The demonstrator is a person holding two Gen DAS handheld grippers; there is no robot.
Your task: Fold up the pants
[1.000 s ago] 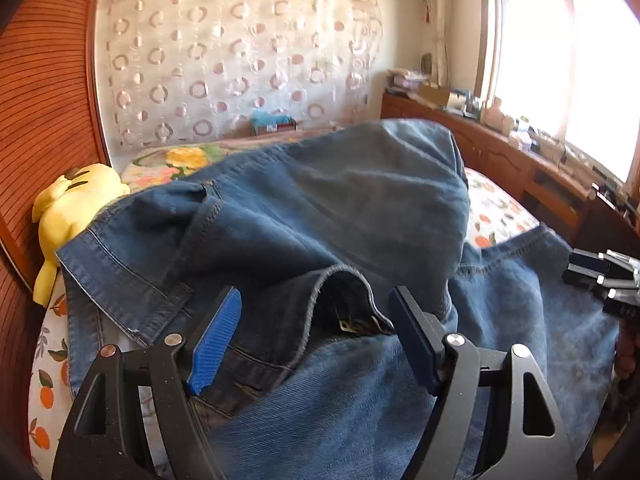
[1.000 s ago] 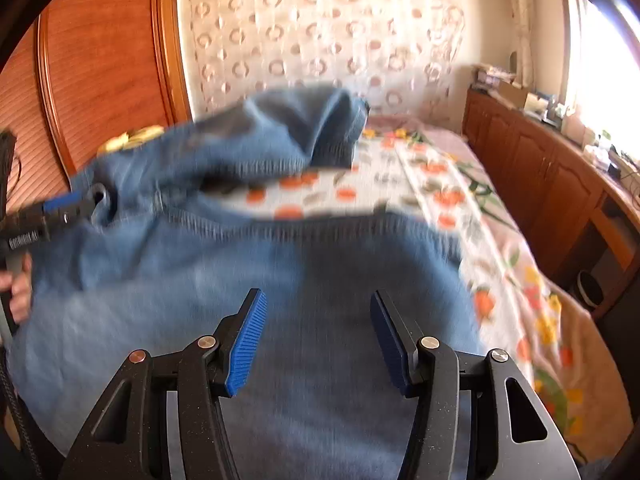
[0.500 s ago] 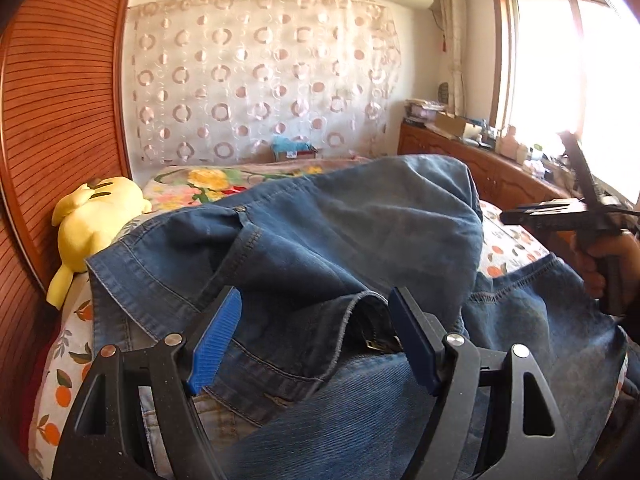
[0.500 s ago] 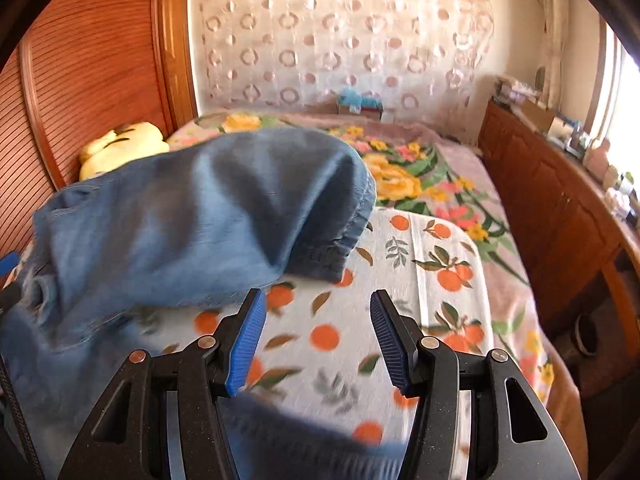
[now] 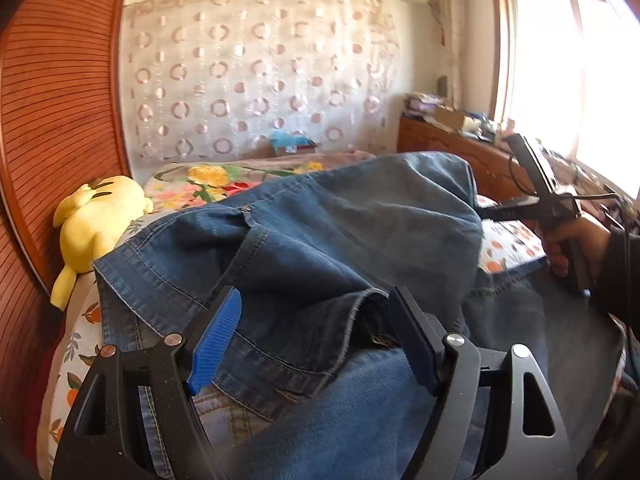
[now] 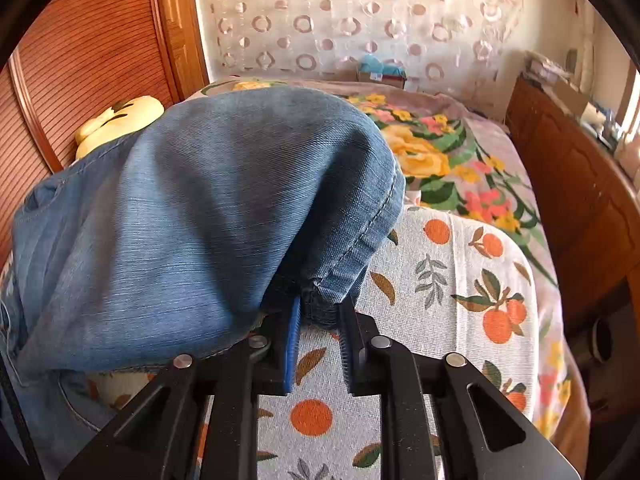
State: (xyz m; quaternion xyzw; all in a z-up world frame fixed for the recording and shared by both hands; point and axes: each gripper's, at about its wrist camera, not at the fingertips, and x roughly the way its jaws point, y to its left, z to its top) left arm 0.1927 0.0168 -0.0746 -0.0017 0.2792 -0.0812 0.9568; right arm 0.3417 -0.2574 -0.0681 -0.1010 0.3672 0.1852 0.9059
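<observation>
Jeans [image 6: 192, 216]: your pair lies heaped on the bed [image 6: 448, 280], one leg folded over the rest, its hem pointing to 5 o'clock in the right wrist view.
Right gripper [image 6: 318, 320]: your jaws are closing, the hem corner [image 6: 320, 300] sits between the pads, and they look to be pinching it.
Left gripper [image 5: 312, 332]: your jaws stand wide apart over the waistband [image 5: 280, 352], which rises between them; neither pad presses the cloth.
Right hand [image 5: 576, 248]: at 3 o'clock in the left wrist view, wrapped around the gripper handle.
Plush toy [image 5: 96, 220]: yellow, at 9 o'clock, against the wooden headboard [image 5: 52, 120].
Window [image 5: 568, 72]: bright, at 2 o'clock.
</observation>
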